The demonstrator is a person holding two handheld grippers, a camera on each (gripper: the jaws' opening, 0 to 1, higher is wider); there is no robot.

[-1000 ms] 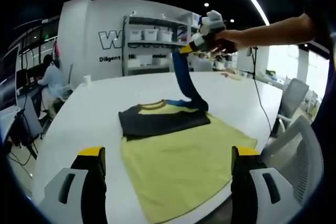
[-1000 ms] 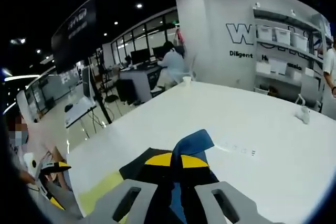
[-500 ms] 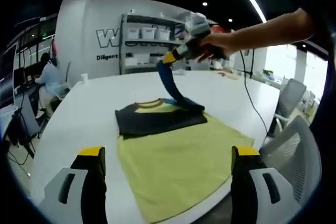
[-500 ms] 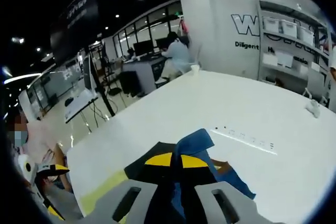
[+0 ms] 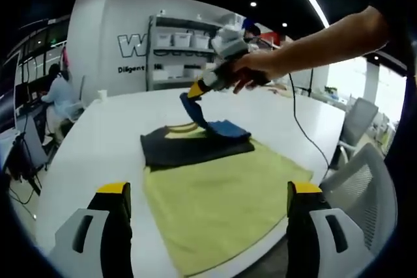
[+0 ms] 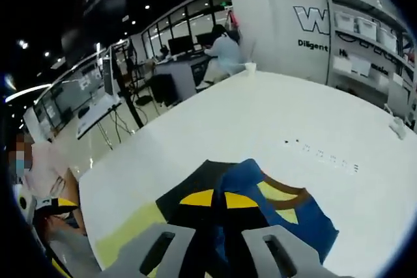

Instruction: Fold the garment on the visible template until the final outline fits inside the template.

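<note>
The garment (image 5: 215,190), yellow-green with dark upper part, lies flat on the white table (image 5: 98,141) ahead of the left gripper (image 5: 205,190), whose jaws stand wide apart holding nothing. Beyond them, the right gripper (image 5: 195,89) pinches the blue sleeve (image 5: 215,125), lifted above the collar. In the right gripper view, the yellow-tipped fingertips (image 6: 225,200) are closed on that blue fabric; no template outline is clear enough to place.
</note>
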